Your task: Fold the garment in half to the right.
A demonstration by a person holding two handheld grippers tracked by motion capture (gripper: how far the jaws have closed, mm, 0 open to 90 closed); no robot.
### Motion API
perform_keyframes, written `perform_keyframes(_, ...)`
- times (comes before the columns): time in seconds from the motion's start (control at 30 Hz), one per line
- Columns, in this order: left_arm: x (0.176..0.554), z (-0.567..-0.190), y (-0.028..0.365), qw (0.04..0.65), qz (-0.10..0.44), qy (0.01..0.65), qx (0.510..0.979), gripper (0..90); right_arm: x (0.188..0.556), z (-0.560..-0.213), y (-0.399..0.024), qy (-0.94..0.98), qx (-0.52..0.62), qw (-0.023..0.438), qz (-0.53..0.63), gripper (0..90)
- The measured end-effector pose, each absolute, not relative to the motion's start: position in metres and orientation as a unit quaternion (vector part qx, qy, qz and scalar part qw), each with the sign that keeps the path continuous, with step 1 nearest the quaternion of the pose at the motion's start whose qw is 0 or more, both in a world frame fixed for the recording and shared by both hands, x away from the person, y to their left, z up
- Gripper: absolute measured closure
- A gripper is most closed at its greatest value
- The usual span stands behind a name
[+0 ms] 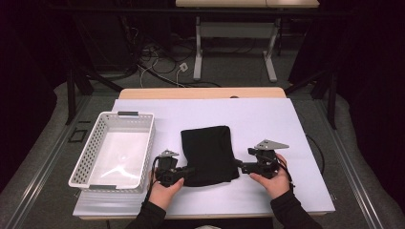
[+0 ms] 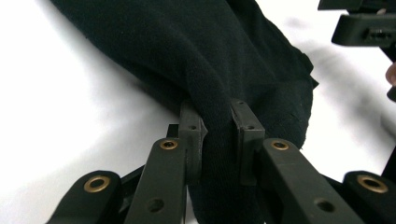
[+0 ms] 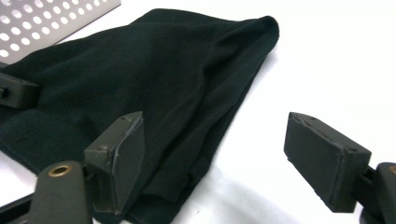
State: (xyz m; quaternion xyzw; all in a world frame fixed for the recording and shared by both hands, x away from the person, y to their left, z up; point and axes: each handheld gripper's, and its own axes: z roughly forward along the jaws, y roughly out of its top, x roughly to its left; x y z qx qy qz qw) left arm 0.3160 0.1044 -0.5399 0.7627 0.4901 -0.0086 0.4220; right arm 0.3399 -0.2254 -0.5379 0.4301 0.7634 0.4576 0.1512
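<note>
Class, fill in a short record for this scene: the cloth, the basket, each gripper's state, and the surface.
cloth: black cloth, lying folded on the white board
basket: white basket with holes, left of the cloth, nothing seen inside
left gripper: left gripper shut on a bunched edge of the cloth
right gripper: right gripper open, one pad at the cloth's edge, gripping nothing
surface: white board over a wooden table

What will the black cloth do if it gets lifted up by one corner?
The black cloth will probably droop: it bunches between the left gripper fingers. It looks light and lies flat, so it shouldn't roll.
</note>
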Motion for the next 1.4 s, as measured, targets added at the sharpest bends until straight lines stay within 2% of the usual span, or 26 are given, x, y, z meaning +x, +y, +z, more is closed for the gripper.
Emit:
perform_keyframes(1.03, 0.271, -0.534, 0.149, 0.411, -0.006, 0.488, 0.77, 77.5, 0.339, -0.539, -0.218, 0.769, 0.426, 0.142, 0.456, 22.1)
perform_keyframes(1.4, 0.266, -0.537, 0.155, 0.417, 0.003, 0.486, 0.768, 77.5, 0.343, -0.535, -0.205, 0.783, 0.411, 0.139, 0.445, 29.7)
